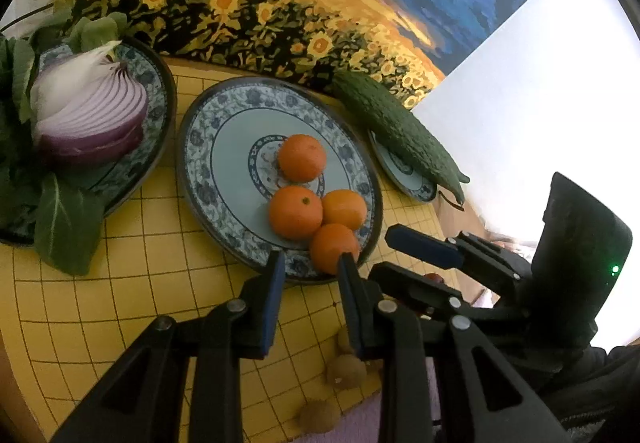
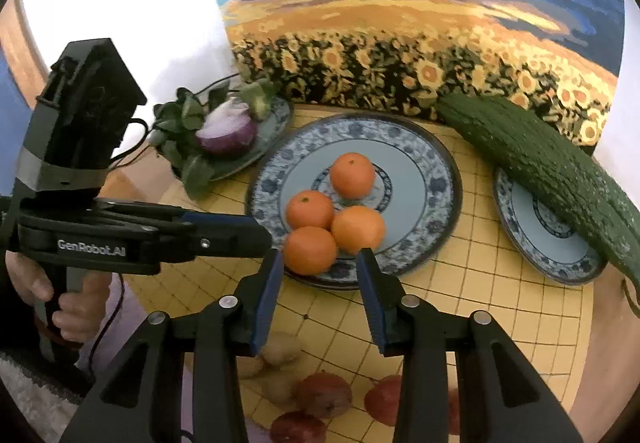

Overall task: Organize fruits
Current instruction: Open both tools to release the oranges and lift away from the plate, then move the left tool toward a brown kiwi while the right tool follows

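Orange tangerines (image 2: 334, 211) sit clustered on the middle plate (image 2: 436, 179), and with the right gripper (image 2: 320, 263) part-open and empty and the left gripper (image 1: 310, 263) nearly closed and empty, I'd widen the right before reaching for loose fruit.

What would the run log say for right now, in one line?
oranges: four on middle plate | left gripper: shut, empty | right gripper: empty | bitter gourd: across side plate
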Demonstrator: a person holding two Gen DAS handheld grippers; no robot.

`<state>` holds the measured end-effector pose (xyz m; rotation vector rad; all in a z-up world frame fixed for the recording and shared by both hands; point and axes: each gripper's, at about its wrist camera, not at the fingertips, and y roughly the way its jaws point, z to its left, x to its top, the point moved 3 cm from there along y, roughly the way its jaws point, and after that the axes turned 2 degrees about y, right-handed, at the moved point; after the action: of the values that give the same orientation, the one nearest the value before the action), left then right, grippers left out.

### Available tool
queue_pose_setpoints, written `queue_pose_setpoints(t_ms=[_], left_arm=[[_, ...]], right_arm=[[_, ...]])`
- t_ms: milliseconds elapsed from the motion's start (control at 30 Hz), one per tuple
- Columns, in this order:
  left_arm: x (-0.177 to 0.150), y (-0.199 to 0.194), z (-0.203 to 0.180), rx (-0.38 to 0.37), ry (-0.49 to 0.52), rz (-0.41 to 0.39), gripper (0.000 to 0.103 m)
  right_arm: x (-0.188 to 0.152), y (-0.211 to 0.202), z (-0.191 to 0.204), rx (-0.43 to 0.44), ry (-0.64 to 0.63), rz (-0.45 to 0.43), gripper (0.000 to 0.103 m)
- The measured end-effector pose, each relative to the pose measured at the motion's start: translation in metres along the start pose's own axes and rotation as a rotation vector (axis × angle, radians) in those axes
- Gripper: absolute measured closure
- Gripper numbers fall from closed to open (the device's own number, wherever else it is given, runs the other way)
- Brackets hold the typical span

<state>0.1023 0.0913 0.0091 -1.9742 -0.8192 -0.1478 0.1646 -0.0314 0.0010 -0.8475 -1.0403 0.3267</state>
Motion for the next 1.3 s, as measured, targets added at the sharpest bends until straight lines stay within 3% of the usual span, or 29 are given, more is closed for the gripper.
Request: queue_pose_setpoints(t_ms=[633,1300], left_arm=[[-0.017,-0.031,-0.031,0.015,0.082,-0.045,0.076],[-0.049,-0.051,-0.050,0.021,0.107,-0.048,0.076]], right_arm=[[-0.004,-0.057,0.019,-0.048,-0.021,-0.105,0.063],[-0.035,-0.086,0.042,-0.068,-0.037,-0.110,0.063]])
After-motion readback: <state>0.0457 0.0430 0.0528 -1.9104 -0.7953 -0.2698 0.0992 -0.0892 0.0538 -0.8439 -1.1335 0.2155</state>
